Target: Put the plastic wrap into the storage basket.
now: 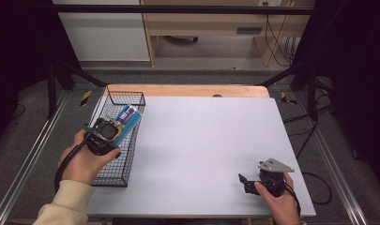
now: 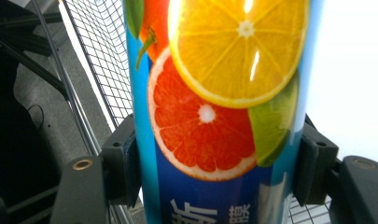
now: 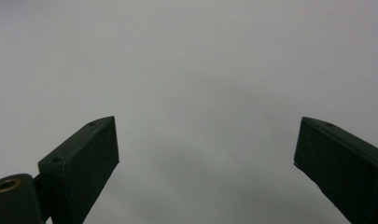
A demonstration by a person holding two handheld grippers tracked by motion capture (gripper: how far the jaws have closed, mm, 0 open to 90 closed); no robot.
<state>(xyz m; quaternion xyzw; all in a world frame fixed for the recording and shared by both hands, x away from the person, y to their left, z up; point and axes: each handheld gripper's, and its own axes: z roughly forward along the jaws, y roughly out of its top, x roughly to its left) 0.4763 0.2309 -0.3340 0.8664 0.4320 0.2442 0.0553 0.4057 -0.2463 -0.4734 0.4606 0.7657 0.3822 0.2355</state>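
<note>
Left gripper (image 1: 113, 130) clamped the can (image 1: 128, 118) over the basket (image 1: 113, 174), seemingly not yet set down; right gripper (image 1: 244, 182) idled, jaws apart, empty

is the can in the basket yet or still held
Still held: the left gripper has both jaws clamped on the can, which hangs tilted over the wire basket.

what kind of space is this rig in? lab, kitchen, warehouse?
Most likely a lab or data-collection workstation. A white-topped table sits inside a black metal frame, cables trail over the grey floor behind it, and plain office furniture stands beyond. Nothing domestic besides the wire basket.
</note>
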